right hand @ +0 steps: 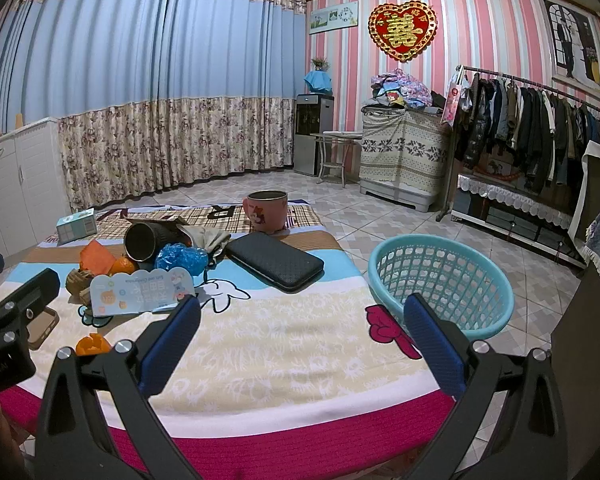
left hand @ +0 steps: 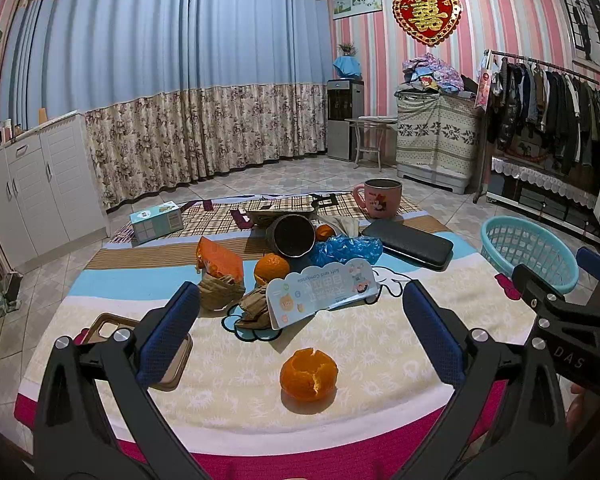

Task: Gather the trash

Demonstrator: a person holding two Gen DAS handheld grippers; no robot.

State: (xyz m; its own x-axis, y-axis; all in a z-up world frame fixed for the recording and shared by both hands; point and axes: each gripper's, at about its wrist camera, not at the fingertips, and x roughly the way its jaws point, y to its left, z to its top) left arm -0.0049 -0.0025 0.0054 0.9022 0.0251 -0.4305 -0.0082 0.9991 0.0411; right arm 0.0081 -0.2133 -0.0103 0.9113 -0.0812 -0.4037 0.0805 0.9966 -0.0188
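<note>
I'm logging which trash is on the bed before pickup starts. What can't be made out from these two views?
- Phone case: left wrist view, largely behind the left gripper finger; right wrist view, behind the other gripper.
- Dark cup contents: too dark inside, both views.
- Items behind the cup and blue plastic bag: overlapped.
- Turquoise basket bottom: near part hidden by the right gripper finger.

Orange peel (left hand: 309, 375) nearest front edge of table (left hand: 236, 408), alone. Behind it, wipes packet (left hand: 323, 294) leaning on paper wads (left hand: 221, 290) and whole orange (left hand: 271, 267). Tipped cup (left hand: 291, 235) further back, plastic bag (left hand: 346, 249) just right of it, wallet (left hand: 408, 242) right again. Mug (left hand: 378, 197) at far edge. Basket (right hand: 442, 285) off table's right side.
</note>
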